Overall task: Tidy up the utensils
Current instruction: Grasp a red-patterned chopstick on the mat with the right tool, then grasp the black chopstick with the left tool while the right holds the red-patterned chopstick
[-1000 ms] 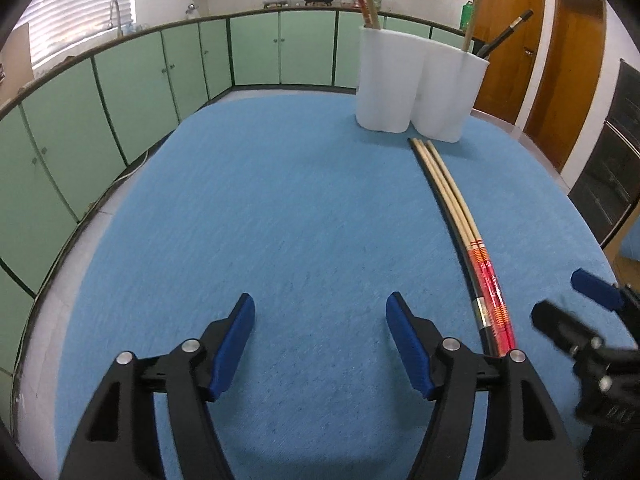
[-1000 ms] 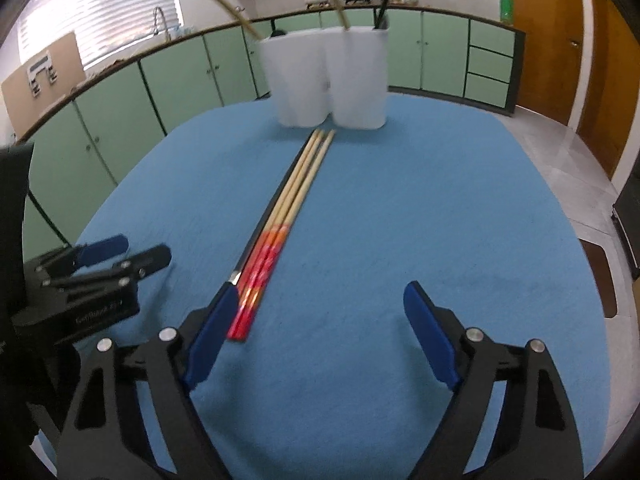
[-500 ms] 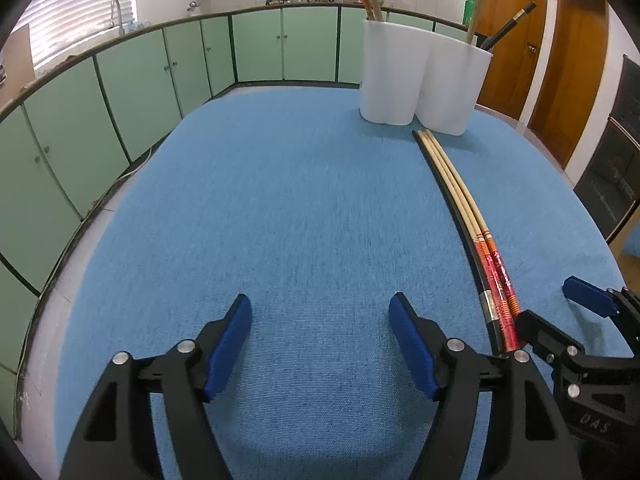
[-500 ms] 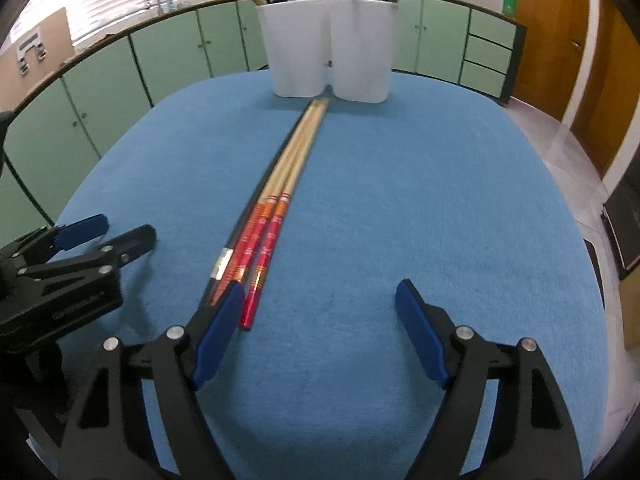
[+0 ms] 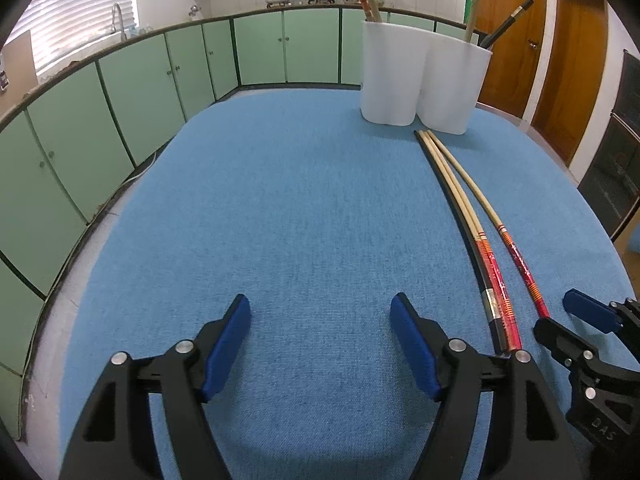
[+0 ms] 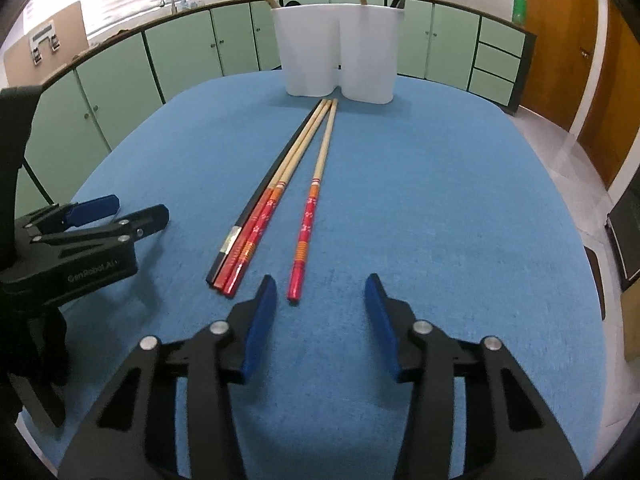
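1. Surface [image 6: 440, 208]: covered in blue cloth, rounded at its edges, with green cabinets [image 5: 132, 92] around the room behind it.
2. Holder [image 6: 338, 52]: white, two-lobed, upright near the far edge of the surface. Several chopsticks stand in it, among them a black one [image 5: 506, 22] in the right lobe.
3. Chopstick bundle [image 6: 262, 216]: one black and two bamboo sticks with red patterned ends, lying close together and side by side. Their thin tips point at the foot of the holder; their thick ends lie toward the near edge.
4. Single chopstick [image 6: 308, 224]: bamboo with a red patterned end, lying flat just to the right of the bundle. Its tip sits beside the bundle's tips at the far end and it fans apart from the bundle toward the near edge.
5. Right tool [image 6: 320, 304]: jaws have just been closing, now at a middling gap with blue pads. The thick end of the single chopstick lies just ahead of the gap, nearer the left pad; the pads do not press on it.
6. Left tool [image 5: 320, 320]: jaws wide, nothing between them, over bare cloth to the left of the bundle.
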